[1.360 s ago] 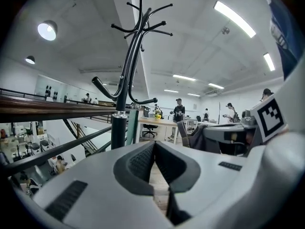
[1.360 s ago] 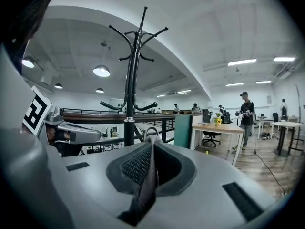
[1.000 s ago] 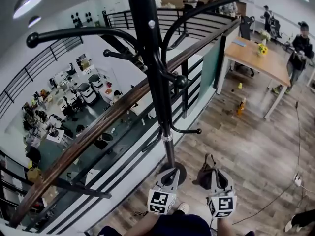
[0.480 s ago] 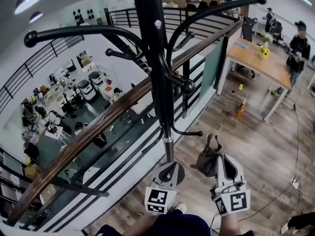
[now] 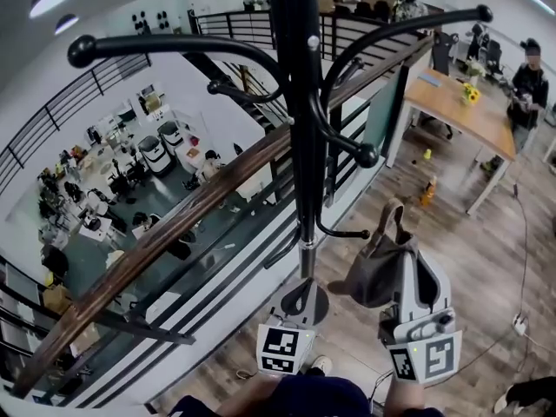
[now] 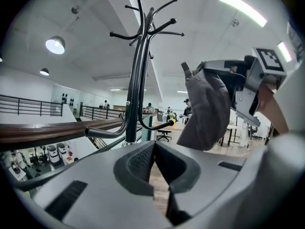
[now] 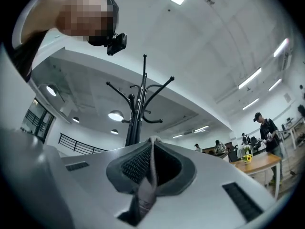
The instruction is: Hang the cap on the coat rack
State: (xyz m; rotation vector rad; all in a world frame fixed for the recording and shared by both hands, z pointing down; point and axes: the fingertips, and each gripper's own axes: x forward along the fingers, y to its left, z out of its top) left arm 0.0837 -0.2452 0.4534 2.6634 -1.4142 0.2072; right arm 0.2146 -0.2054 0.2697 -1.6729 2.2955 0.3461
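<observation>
Beside coat rack (image 5: 304,146) — cap (image 5: 378,272) dangling, long axis vertical

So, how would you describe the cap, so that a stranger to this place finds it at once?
Find the black coat rack by the wooden railing. Right of its pole, the right gripper pinches the cap by its strap. It is the only soft grey cloth thing there, and it is not yet on a hook.
</observation>
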